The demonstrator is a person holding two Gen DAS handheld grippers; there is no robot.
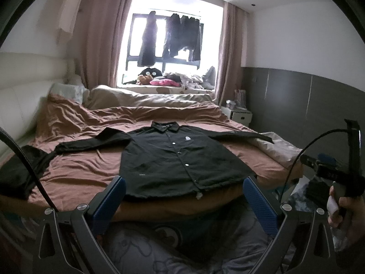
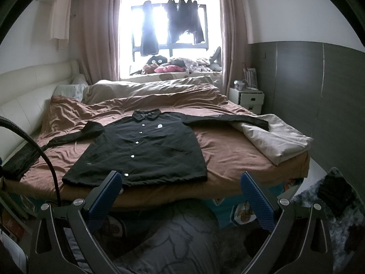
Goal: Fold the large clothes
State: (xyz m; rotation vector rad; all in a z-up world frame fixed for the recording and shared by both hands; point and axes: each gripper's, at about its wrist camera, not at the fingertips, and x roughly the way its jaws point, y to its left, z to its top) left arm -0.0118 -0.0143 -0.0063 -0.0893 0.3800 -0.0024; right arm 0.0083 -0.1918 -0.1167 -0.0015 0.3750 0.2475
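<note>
A black long-sleeved button shirt [image 1: 175, 157] [image 2: 146, 150] lies flat and face up on the brown bedsheet [image 1: 79, 159] [image 2: 232, 155], collar towards the window, both sleeves spread out sideways. My left gripper [image 1: 184, 187] is open, held off the bed's near edge just short of the shirt's hem, with nothing between its blue pads [image 1: 114, 201]. My right gripper [image 2: 181, 182] is open too, hovering before the bed's near edge to the right of the hem. In the left wrist view a hand [image 1: 346, 212] holds the right gripper's body at the far right.
A folded beige blanket [image 2: 278, 141] lies at the bed's right corner under the right sleeve's cuff. Rumpled bedding [image 2: 155, 89] is piled near the window. A white nightstand [image 2: 248, 98] stands right of the bed. A cream headboard [image 1: 20, 96] runs along the left.
</note>
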